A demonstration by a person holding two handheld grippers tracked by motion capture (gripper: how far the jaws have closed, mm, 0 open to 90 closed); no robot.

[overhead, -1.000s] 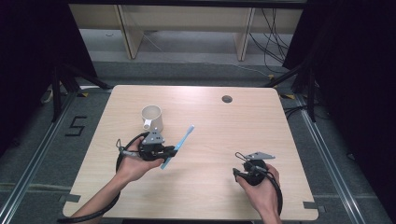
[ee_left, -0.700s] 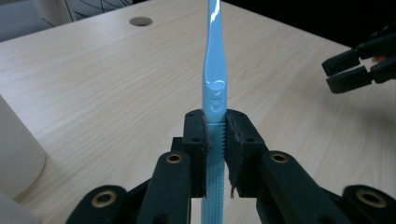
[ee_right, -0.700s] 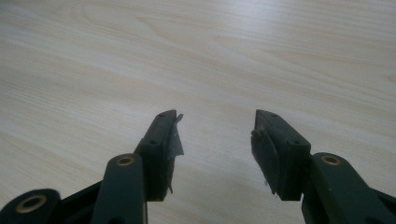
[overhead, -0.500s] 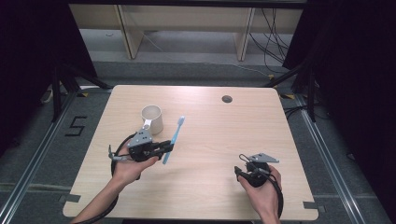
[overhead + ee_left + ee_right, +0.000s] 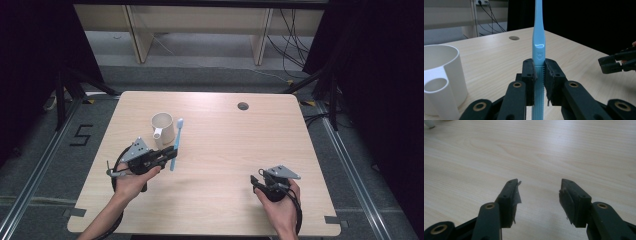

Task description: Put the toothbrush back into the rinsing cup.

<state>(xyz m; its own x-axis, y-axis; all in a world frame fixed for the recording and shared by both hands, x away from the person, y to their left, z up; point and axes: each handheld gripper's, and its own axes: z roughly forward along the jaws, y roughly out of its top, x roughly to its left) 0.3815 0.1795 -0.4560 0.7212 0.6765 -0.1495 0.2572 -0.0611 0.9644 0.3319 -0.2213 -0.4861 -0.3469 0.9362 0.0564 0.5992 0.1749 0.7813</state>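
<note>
High view: the left tool (image 5: 167, 152), held in the person's left hand (image 5: 131, 176), is clamped on the handle of a light blue toothbrush (image 5: 176, 142). The toothbrush rises from the tool's tips toward the far side of the worktop (image 5: 230, 150), its head lying just beside the right wall of a white mug (image 5: 162, 127); whether head and mug touch cannot be told. The mug stands upright on the worktop, its handle turned toward the person.

Left gripper view: the two black jaws of the left tool (image 5: 539, 75) press against opposite faces of the toothbrush (image 5: 538, 42), gripping its ribbed lower handle, and the brush runs straight up between them out of the top edge. The mug (image 5: 441, 72) stands near, at the left.

Right gripper view: the right tool (image 5: 539, 195) has its jaws spread wide with nothing between them, hanging low over bare worktop (image 5: 549, 152). In the high view the right tool (image 5: 257, 182) sits near the worktop's right front, well apart from toothbrush and mug.
</note>
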